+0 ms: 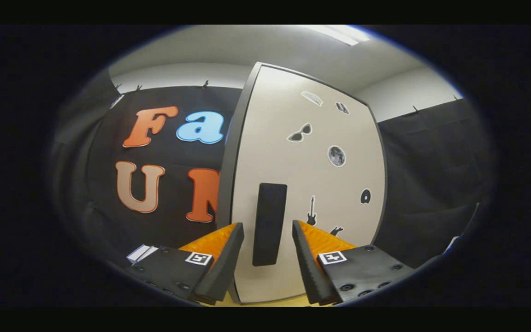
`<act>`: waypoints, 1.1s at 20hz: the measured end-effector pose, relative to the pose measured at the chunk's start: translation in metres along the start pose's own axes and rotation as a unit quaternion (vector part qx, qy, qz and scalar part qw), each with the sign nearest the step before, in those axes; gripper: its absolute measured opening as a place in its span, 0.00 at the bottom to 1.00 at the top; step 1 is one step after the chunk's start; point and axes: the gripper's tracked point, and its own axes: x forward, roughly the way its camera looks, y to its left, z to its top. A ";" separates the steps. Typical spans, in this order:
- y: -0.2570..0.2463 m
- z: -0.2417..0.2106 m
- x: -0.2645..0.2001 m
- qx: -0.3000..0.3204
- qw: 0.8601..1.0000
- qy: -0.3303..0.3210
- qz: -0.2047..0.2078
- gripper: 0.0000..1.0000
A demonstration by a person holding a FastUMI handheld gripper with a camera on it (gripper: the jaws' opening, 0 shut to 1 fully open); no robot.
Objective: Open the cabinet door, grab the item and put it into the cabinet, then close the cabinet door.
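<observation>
Gripper (268, 251) is spread wide, nothing in it. The fingers (221, 258) straddle the dark vertical handle (269, 223) of the cabinet door (311, 184), handle sitting in the gap between them. Can't tell whether either pad touches it yet; looks like clearance on both sides.

Step in hand, as I read it: grab the handle to work the door. Door state is ambiguous. The dark left edge shows as a thick band, so it may be swung out somewhat or just seen at an angle through the fisheye. No interior visible, and I see no item to stow, so I can't say which door step this is.

To do it well:
- Keep the handle centred between the fingers, push in until the pads overlap its sides, then close.
- Grip mid-height or lower on the handle, not the tip.
- Pull along the door's arc, not straight back. Hinge side isn't clear, so feel for it.
- Don't twist the wrist; a slim bar will slip.

Door look: pale, flat panel with a dark rim, tall and narrow. Small stickers sit on the face: sunglasses (299, 133), a moon-like disc (336, 156), a guitar (311, 211), a few others too small to call. The handle is a plain, dark, upright rectangle low on the panel. A strip of light counter (270, 302) shows below the door.
</observation>
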 end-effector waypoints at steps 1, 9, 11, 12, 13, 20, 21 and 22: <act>-0.006 0.000 0.003 -0.002 1.000 0.003 -0.023 0.70; 0.005 -0.007 0.015 -0.056 0.994 0.010 -0.097 0.34; 0.003 -0.009 0.015 -0.051 0.995 0.010 -0.089 0.32; 0.002 -0.009 0.009 -0.039 0.996 0.013 -0.076 0.31; 0.001 -0.008 0.005 -0.022 0.998 0.012 -0.065 0.29; -0.058 0.005 -0.060 0.011 1.000 -0.002 -0.016 0.25; -0.068 0.007 -0.069 0.011 1.000 -0.004 -0.002 0.25; -0.081 0.009 -0.081 0.014 1.000 -0.010 0.011 0.25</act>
